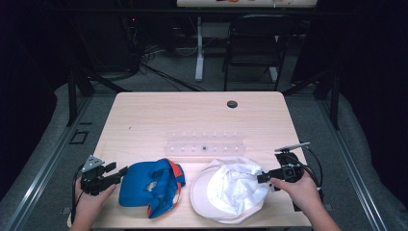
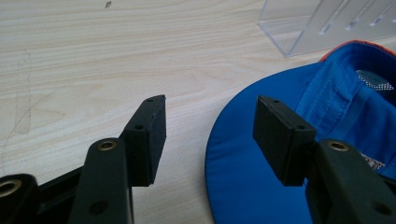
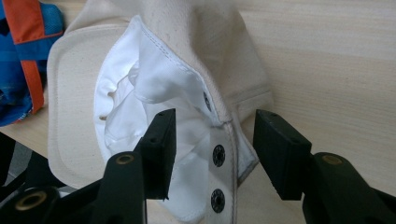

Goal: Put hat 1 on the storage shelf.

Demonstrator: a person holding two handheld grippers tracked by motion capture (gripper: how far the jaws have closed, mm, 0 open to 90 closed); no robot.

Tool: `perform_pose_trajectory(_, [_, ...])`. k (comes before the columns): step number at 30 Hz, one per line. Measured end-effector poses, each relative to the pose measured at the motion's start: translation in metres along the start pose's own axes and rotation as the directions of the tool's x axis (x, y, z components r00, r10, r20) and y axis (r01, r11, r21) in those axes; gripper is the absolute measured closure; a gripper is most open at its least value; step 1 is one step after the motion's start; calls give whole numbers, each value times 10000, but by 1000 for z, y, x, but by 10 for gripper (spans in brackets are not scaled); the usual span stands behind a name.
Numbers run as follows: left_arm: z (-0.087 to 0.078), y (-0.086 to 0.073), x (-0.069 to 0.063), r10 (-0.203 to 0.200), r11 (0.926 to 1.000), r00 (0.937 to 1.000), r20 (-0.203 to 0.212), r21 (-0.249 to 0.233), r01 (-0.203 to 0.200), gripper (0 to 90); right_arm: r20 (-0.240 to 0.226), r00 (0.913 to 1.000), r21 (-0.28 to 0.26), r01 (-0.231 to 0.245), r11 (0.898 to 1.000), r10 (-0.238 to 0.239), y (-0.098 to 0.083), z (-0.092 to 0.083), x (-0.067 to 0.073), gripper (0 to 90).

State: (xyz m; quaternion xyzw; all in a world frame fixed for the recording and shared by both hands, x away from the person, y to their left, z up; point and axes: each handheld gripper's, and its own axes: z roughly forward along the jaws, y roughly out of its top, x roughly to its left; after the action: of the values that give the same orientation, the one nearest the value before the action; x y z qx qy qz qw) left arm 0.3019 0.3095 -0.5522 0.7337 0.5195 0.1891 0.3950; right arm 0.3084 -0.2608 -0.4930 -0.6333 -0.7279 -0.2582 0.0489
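A blue cap with orange trim [image 1: 149, 185] lies upside down on the wooden table [image 1: 192, 120] at the front left. Beside it, on the right, lies a cream-white cap [image 1: 228, 190], also inside up. My left gripper [image 1: 119, 172] is at the blue cap's left edge; in the left gripper view the blue brim [image 2: 247, 177] reaches between the open jaws without touching the pads [image 2: 156, 135]. My right gripper [image 1: 263, 178] is at the white cap's right side. Its jaws straddle the snap strap [image 3: 219, 158] at the cap's back, and the pads [image 3: 280, 149] stand apart from it.
A clear plastic rack [image 1: 204, 144] stands just behind the two caps; its corner [image 2: 317, 28] is in the left gripper view. A small dark round grommet [image 1: 232, 104] sits near the table's far edge. A chair and a table leg stand beyond the table.
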Motion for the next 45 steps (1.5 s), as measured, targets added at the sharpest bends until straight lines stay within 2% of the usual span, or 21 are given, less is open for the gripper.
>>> perform_pose_trajectory(2, [0, 0, 0, 10, 10000, 10000, 2, 0, -10, 450, 3, 10000, 284, 86, 9996, -86, 1, 4, -1, 497])
perform_pose_trajectory(6, [0, 0, 0, 4, 10000, 10000, 1, -10, -4, 450, -35, 10000, 555, -42, 9985, 44, 4, 12, -2, 510])
perform_pose_trajectory(9, [0, 0, 1, -22, 10000, 10000, -13, -37, 22, 450, 70, 9999, 798, -140, 9967, 135, 5, 16, 0, 574])
perform_pose_trajectory(11, [0, 0, 1, -28, 10000, 10000, -16, -39, 28, 450, 261, 9996, 1165, 16, 9932, -47, 5, 16, 1, 640])
perform_pose_trajectory(13, [0, 0, 1, -17, 10000, 10000, -18, -43, 17, 450, 405, 9991, 883, -121, 9960, 86, 3, 18, 3, 693])
perform_pose_trajectory(16, [0, 0, 1, -15, 10000, 10000, -17, -46, 15, 450, 552, 9981, 1031, 204, 9945, -262, 3, 17, 4, 731])
perform_pose_trajectory(17, [0, 0, 1, -16, 10000, 10000, -18, -45, 16, 450, 618, 9980, 797, 49, 9968, -99, 2, 18, 6, 739])
perform_pose_trajectory(18, [0, 0, 0, -12, 10000, 10000, -26, -47, 12, 450, 648, 9974, 1002, 252, 9947, -318, 3, 16, 6, 749])
perform_pose_trajectory(19, [0, 0, 0, -7, 10000, 10000, -16, -40, 7, 450, 735, 9969, 999, 210, 9948, -285, 2, 15, 7, 760])
perform_pose_trajectory(21, [0, 0, 0, -4, 10000, 10000, -20, -44, 4, 450, 697, 9970, 1193, 244, 9926, -329, 3, 12, 7, 769])
perform_pose_trajectory(23, [0, 0, 0, -10, 10000, 10000, -13, -63, 10, 450, 804, 9966, 1253, 63, 9921, -165, 3, 10, 9, 771])
perform_pose_trajectory(24, [0, 0, 0, -10, 10000, 10000, -16, -69, 10, 450, 793, 9968, 1052, -104, 9944, 20, 2, 11, 11, 773])
perform_pose_trajectory(27, [0, 0, 0, -9, 10000, 10000, -22, -80, 9, 450, 829, 9964, 1515, -301, 9880, 176, 4, 7, 11, 778])
perform_pose_trajectory(29, [0, 0, 0, -7, 10000, 10000, -26, -89, 6, 450, 825, 9955, 1422, -577, 9882, 463, 5, 6, 13, 780])
perform_pose_trajectory(30, [0, 0, 0, -11, 10000, 10000, -22, -97, 11, 450, 900, 9957, 1645, -386, 9856, 240, 6, 5, 12, 781])
perform_pose_trajectory(33, [0, 0, 0, -35, 9999, 10000, -59, -168, 34, 450, 775, 9966, 1744, -413, 9838, 281, 9, 2, 14, 782])
perform_pose_trajectory(38, [0, 0, 1, -29, 9999, 10000, -38, -113, 28, 450, 876, 9958, 1736, -424, 9839, 275, 13, 0, 21, 785])
perform_pose_trajectory(40, [0, -1, 0, -52, 9998, 10000, -75, -208, 50, 450, 915, 9956, 1906, -358, 9810, 186, 16, -4, 24, 786])
perform_pose_trajectory(43, [0, -1, 1, -66, 9997, 10000, -48, -224, 65, 450, 931, 9955, 1831, -358, 9824, 189, 20, -9, 28, 787])
perform_pose_trajectory(44, [0, -1, 1, -80, 9997, 10000, -50, -231, 79, 450, 919, 9955, 1640, -380, 9857, 231, 21, -11, 30, 788])
perform_pose_trajectory(45, [-1, 0, 1, -58, 9999, 10000, -42, -138, 58, 450, 987, 9950, 1968, -78, 9804, -119, 25, -17, 31, 789])
